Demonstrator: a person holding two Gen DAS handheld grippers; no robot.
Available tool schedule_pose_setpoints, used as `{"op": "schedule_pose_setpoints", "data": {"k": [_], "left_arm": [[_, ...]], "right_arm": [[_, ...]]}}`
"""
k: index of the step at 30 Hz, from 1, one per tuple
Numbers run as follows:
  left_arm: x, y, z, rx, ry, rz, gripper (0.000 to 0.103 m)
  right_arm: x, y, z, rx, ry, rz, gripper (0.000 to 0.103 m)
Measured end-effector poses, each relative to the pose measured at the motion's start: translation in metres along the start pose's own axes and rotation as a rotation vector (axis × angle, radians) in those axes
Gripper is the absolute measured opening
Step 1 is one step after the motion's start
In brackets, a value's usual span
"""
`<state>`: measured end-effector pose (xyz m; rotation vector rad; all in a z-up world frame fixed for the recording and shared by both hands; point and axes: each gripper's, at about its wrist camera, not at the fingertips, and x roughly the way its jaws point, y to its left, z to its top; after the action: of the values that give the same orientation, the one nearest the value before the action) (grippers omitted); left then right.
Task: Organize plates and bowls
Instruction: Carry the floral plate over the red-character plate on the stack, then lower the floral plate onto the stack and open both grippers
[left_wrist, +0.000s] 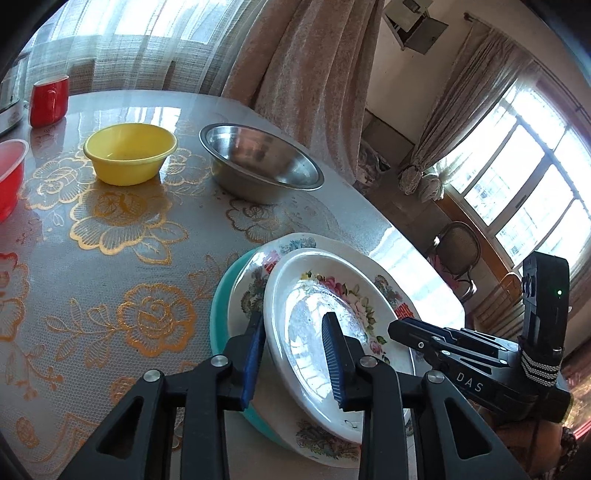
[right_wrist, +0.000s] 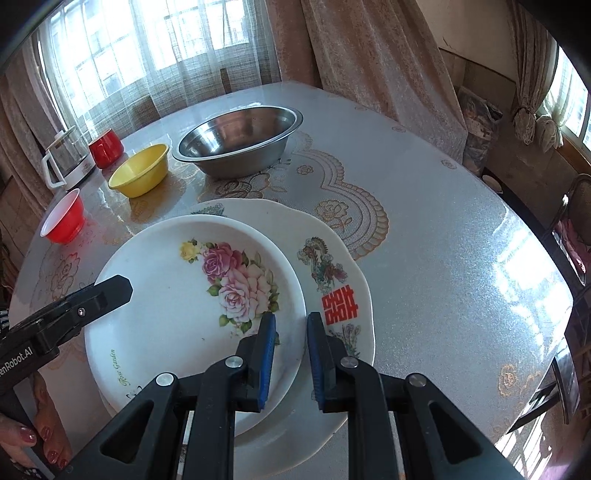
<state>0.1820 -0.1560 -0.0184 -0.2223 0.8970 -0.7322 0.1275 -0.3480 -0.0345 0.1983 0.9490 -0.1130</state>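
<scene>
A white rose plate (left_wrist: 306, 325) (right_wrist: 177, 295) lies on top of a larger dragon plate (left_wrist: 388, 291) (right_wrist: 332, 258), which rests on a teal plate (left_wrist: 221, 295). My left gripper (left_wrist: 293, 321) is shut on the rose plate's rim, one pad outside and under it, the other inside. In the right wrist view its upper finger (right_wrist: 110, 290) lies on the plate's left edge. My right gripper (right_wrist: 291, 317) is shut on the opposite rim, and one of its fingers (left_wrist: 402, 326) shows at the plate's right edge. Whether the plate is lifted clear of the stack I cannot tell.
Beyond the stack stand a steel bowl (left_wrist: 258, 162) (right_wrist: 236, 144), a yellow bowl (left_wrist: 129, 151) (right_wrist: 140, 173), a red bowl (left_wrist: 9, 177) (right_wrist: 64, 218), a red mug (left_wrist: 50, 99) (right_wrist: 107, 147) and a glass jug (right_wrist: 66, 158). The round table (right_wrist: 443, 277) ends near the stack. A chair (left_wrist: 458, 251) stands beyond it.
</scene>
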Motion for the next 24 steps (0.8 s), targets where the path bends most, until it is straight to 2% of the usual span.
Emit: {"op": "schedule_pose_setpoints", "data": {"k": [9, 12, 16, 21, 24], "left_arm": [[-0.007, 0.019, 0.005, -0.082, -0.01, -0.068, 0.031], [-0.009, 0.016, 0.006, -0.066, -0.016, -0.086, 0.031], [-0.001, 0.008, 0.003, -0.045, 0.015, -0.139, 0.032], [-0.013, 0.007, 0.006, -0.025, -0.053, -0.094, 0.032], [-0.019, 0.013, 0.008, -0.038, -0.094, -0.043, 0.036]], "right_arm": [[-0.009, 0.008, -0.006, -0.055, -0.037, -0.045, 0.02], [-0.009, 0.007, -0.006, -0.059, -0.039, -0.056, 0.02], [-0.012, 0.003, -0.006, -0.043, -0.044, -0.077, 0.02], [-0.019, 0.001, -0.01, -0.013, -0.064, -0.019, 0.02], [-0.022, 0.007, -0.013, -0.027, -0.073, -0.01, 0.021]]}}
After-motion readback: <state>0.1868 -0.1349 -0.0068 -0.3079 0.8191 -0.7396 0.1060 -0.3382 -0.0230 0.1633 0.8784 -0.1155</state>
